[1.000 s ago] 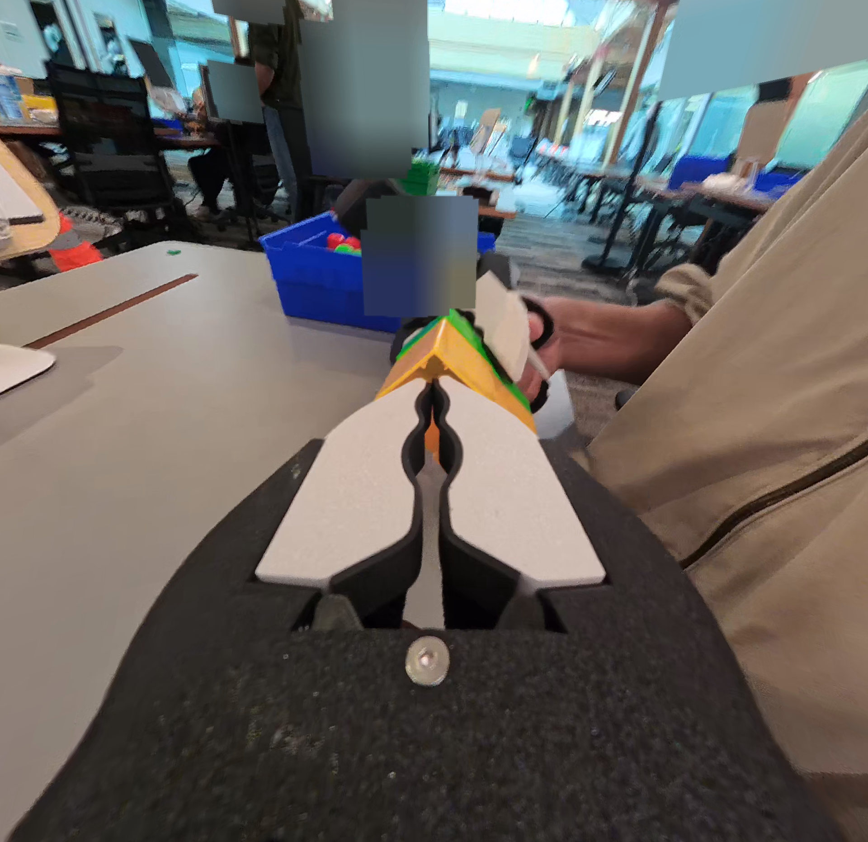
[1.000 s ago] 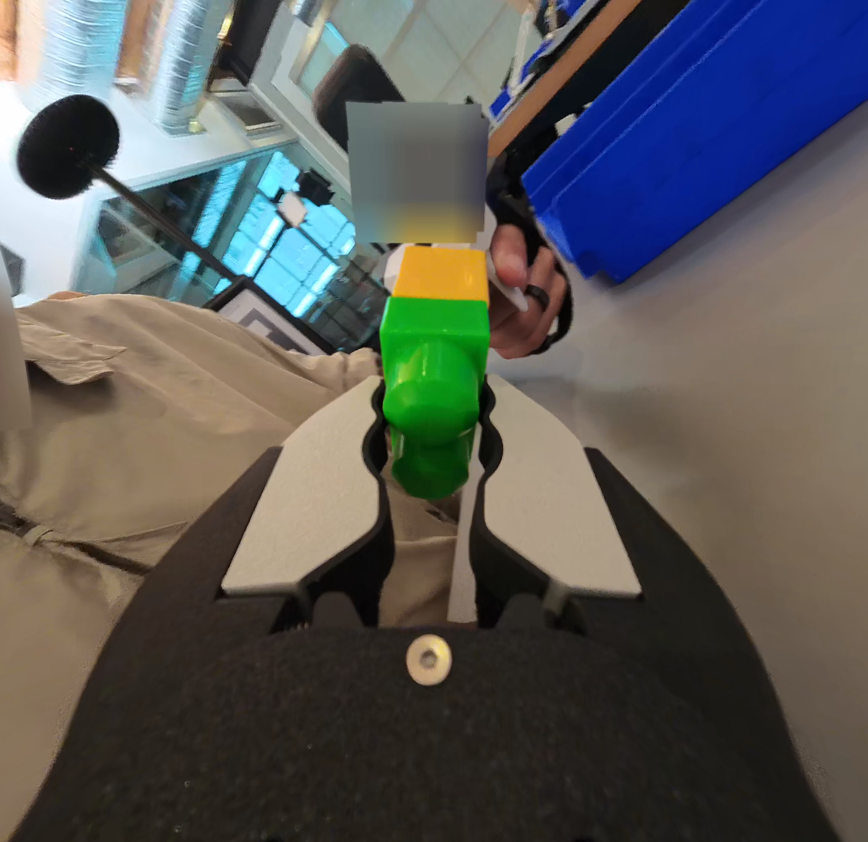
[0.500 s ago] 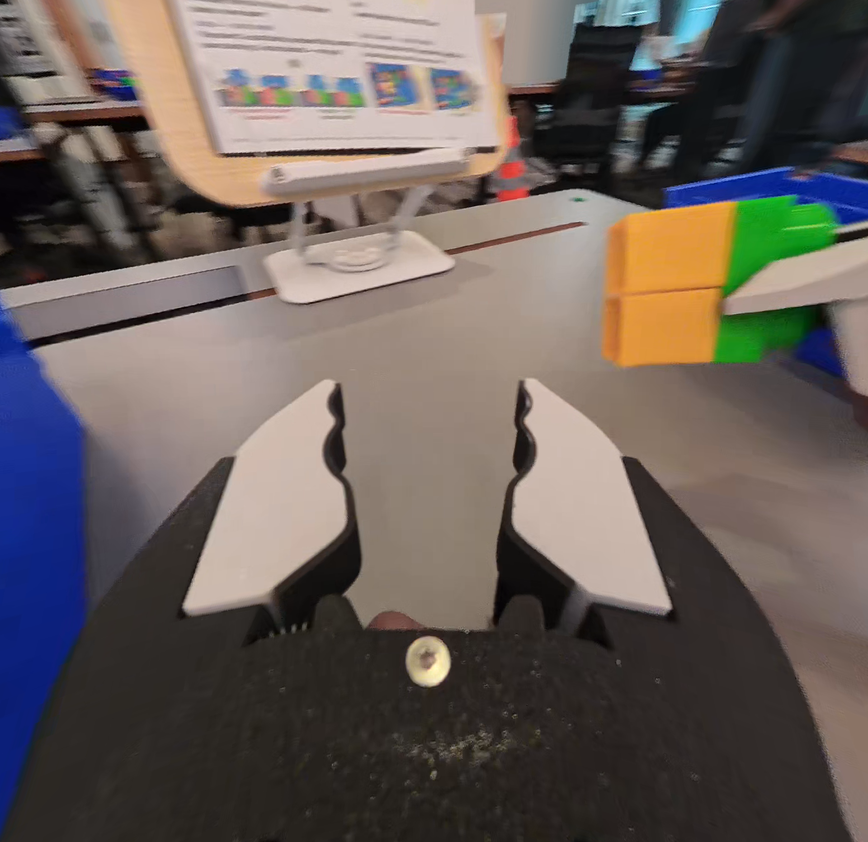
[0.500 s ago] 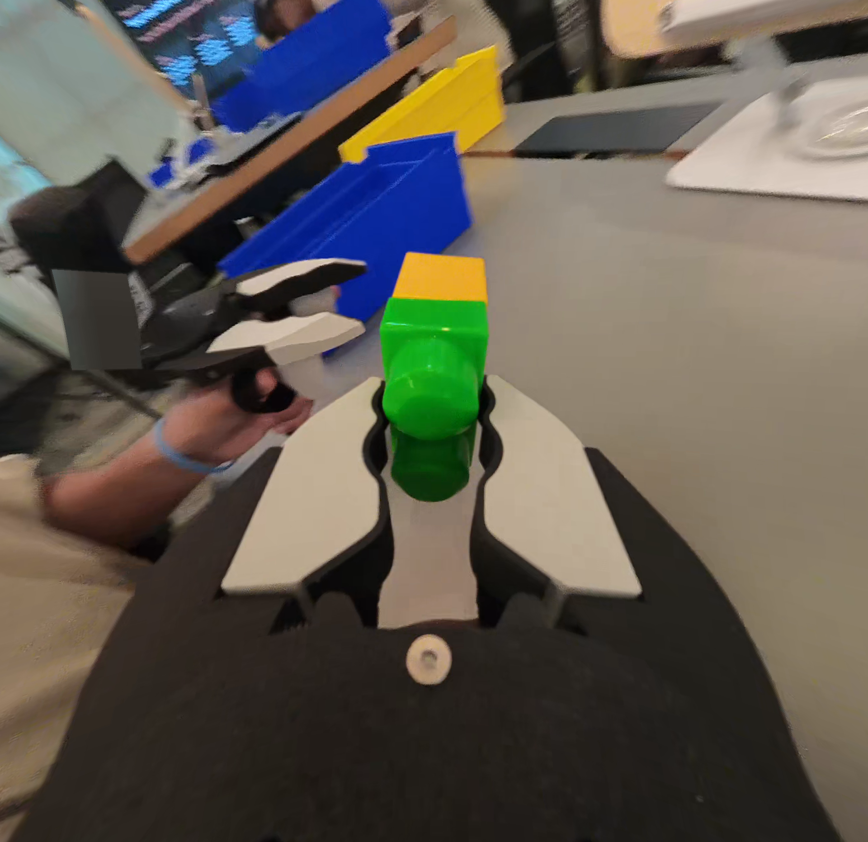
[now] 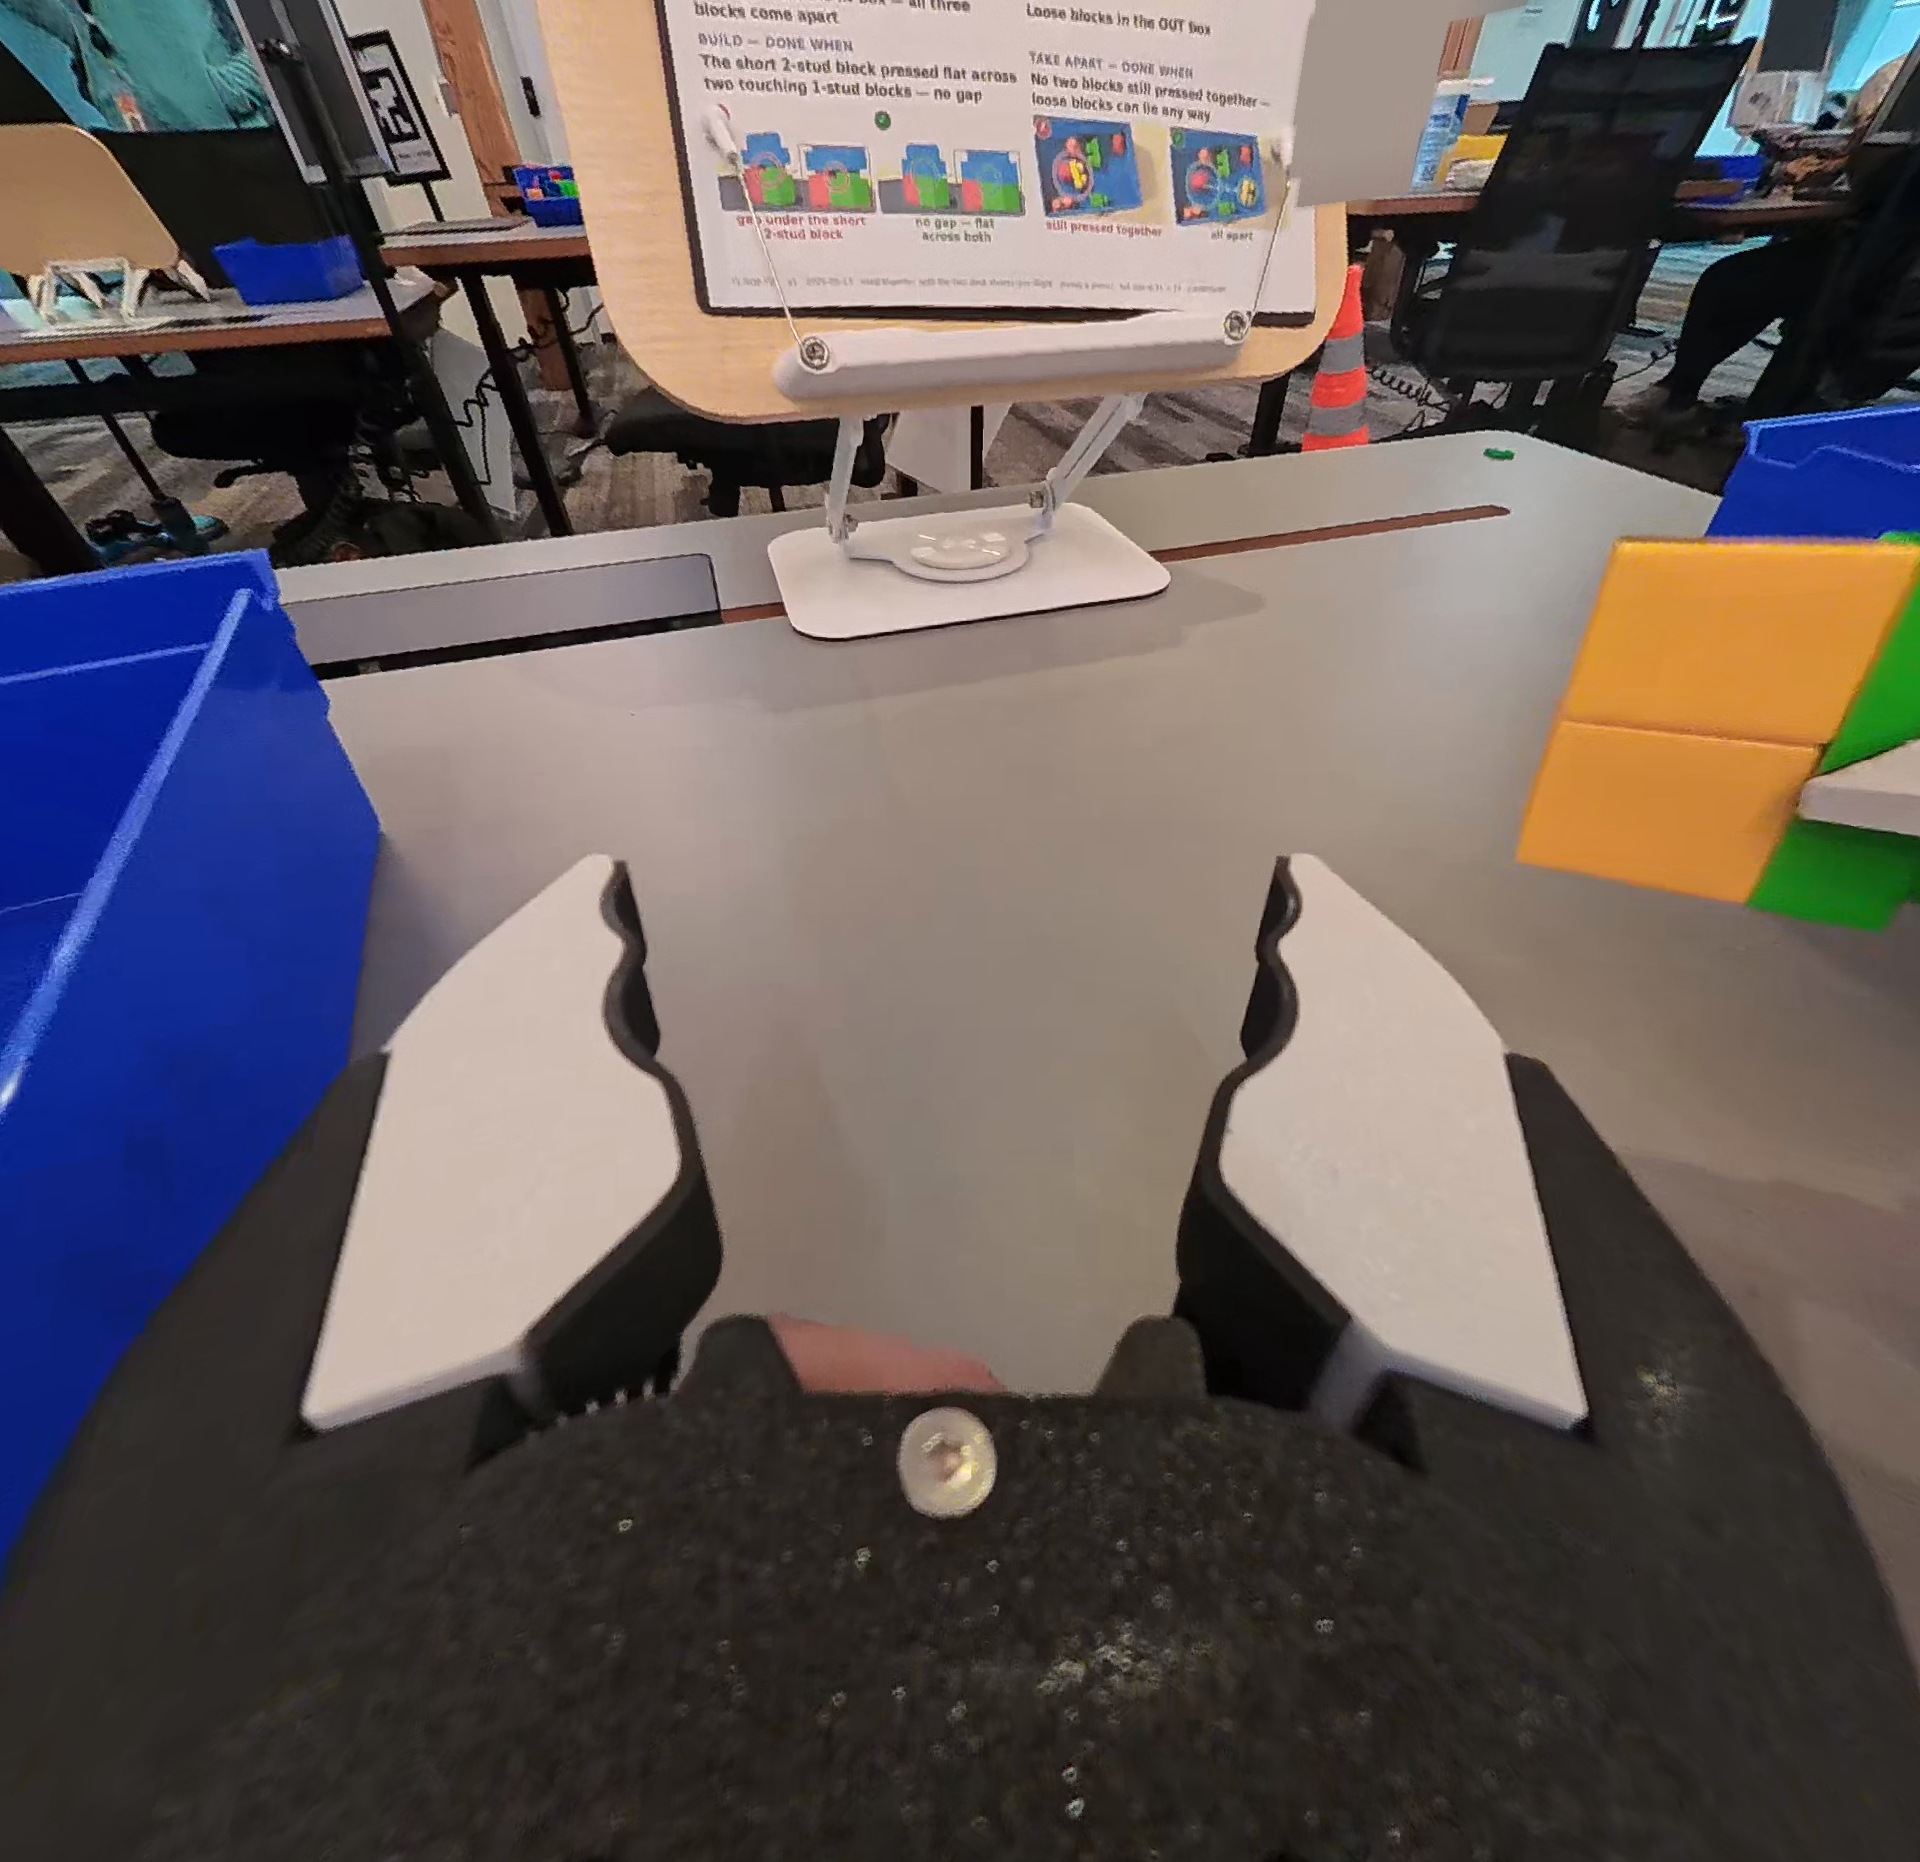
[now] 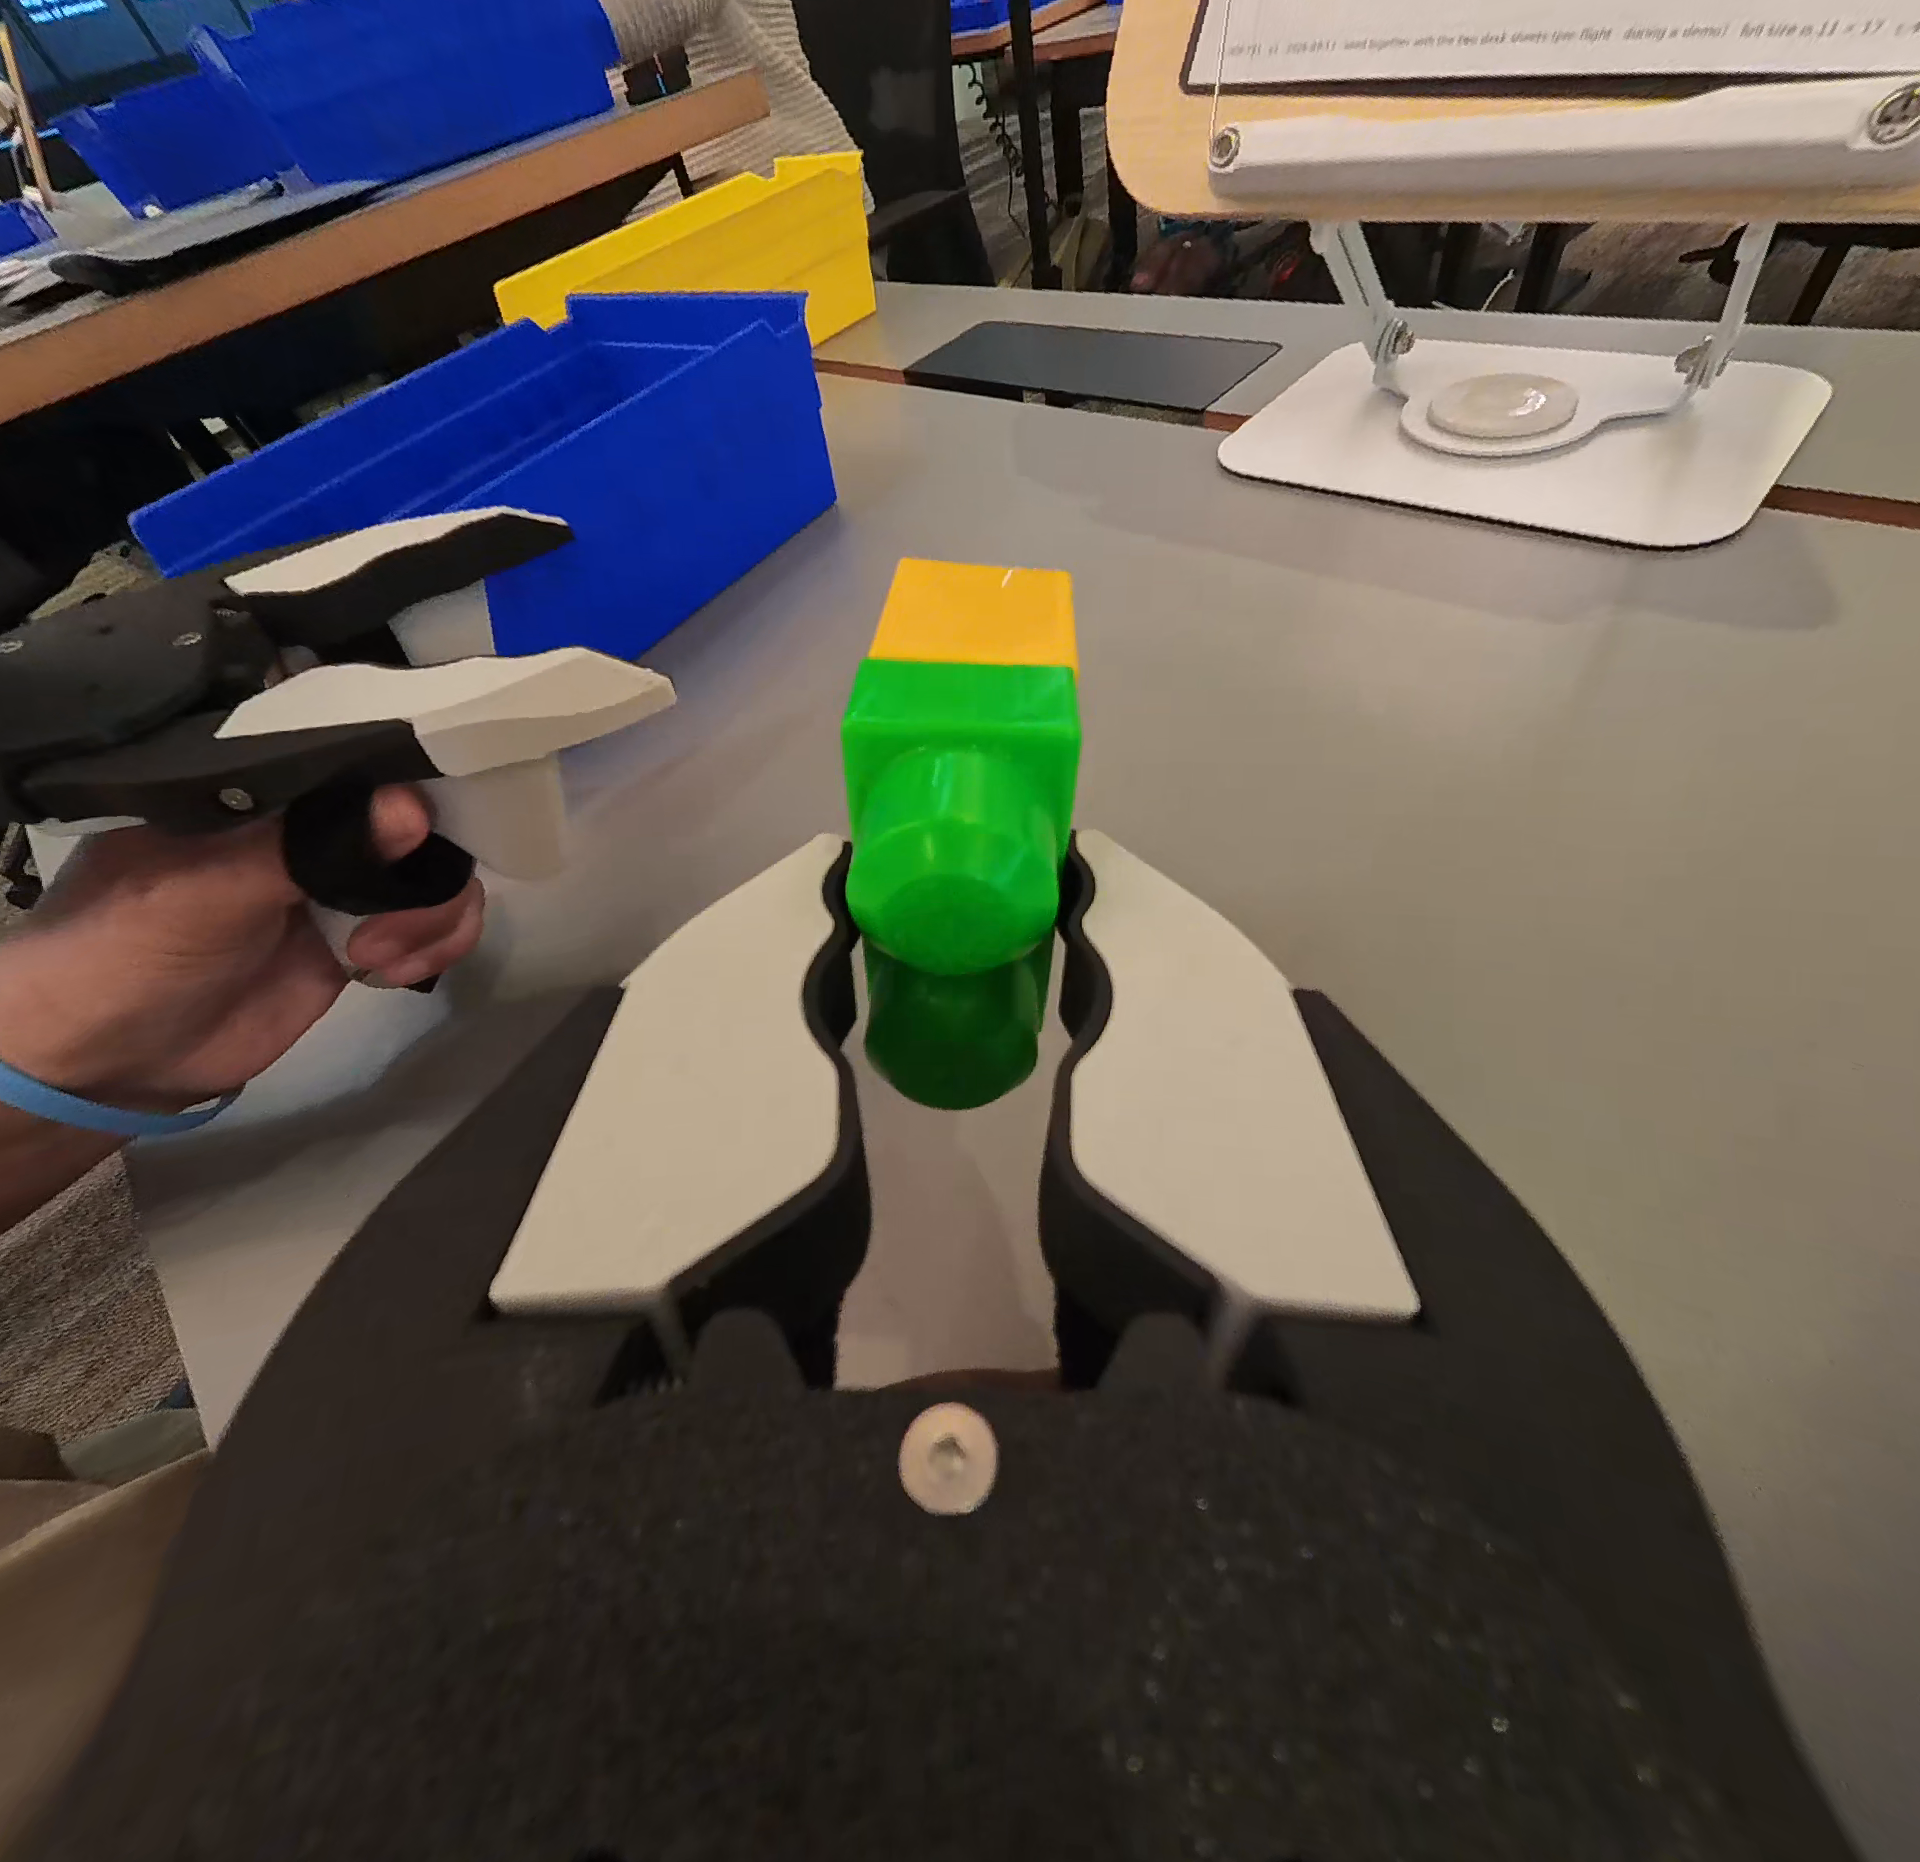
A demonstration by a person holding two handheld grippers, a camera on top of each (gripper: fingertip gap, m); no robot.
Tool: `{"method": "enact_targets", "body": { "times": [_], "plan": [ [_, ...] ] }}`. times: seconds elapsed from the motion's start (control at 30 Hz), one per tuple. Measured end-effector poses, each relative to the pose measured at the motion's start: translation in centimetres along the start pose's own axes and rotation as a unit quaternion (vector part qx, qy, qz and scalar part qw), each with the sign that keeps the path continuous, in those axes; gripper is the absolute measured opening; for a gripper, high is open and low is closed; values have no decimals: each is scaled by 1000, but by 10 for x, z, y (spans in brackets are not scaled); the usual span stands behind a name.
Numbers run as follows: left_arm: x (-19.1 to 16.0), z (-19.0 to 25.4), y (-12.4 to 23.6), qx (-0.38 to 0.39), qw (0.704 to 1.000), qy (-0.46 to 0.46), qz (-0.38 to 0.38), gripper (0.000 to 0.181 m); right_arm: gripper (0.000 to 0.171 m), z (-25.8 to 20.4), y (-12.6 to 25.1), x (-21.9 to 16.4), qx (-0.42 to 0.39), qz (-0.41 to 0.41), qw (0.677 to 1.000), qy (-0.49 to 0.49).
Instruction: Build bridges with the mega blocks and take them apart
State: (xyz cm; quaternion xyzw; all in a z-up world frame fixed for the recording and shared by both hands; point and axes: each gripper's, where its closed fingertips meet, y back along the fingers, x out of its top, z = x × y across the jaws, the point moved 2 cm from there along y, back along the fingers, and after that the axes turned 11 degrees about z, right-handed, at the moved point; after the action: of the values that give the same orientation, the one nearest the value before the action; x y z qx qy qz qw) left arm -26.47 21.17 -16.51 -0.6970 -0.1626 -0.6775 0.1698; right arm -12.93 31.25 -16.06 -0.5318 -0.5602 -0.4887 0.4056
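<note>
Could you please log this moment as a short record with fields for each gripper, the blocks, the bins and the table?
left gripper: open, fingers wide apart, nothing between them, above the table
right gripper: shut on the green block at its studs
block assembly: two orange blocks pressed onto the green block, held clear of the table, pointing away from the right gripper
blue bin: on the table, left of the assembly; its contents cannot be seen
yellow bin: behind the blue bin
table: grey, holds a white stand carrying an instruction board
</note>
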Motion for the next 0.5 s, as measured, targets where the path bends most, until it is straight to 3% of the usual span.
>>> {"method": "enact_targets", "body": {
  "times": [0.23,0.37,0.5],
  "plan": [
    [1,-1,1,-8,1000,6,8,104,36,11,21,18,-23,-4,1000,8],
    [13,-2,1,-16,1000,3,20,98,36,53,90,77,-83,-21,996,34],
    [21,-4,-5,-23,1000,-10,19,97,36,119,172,113,-181,-113,976,38]
  ]
}}
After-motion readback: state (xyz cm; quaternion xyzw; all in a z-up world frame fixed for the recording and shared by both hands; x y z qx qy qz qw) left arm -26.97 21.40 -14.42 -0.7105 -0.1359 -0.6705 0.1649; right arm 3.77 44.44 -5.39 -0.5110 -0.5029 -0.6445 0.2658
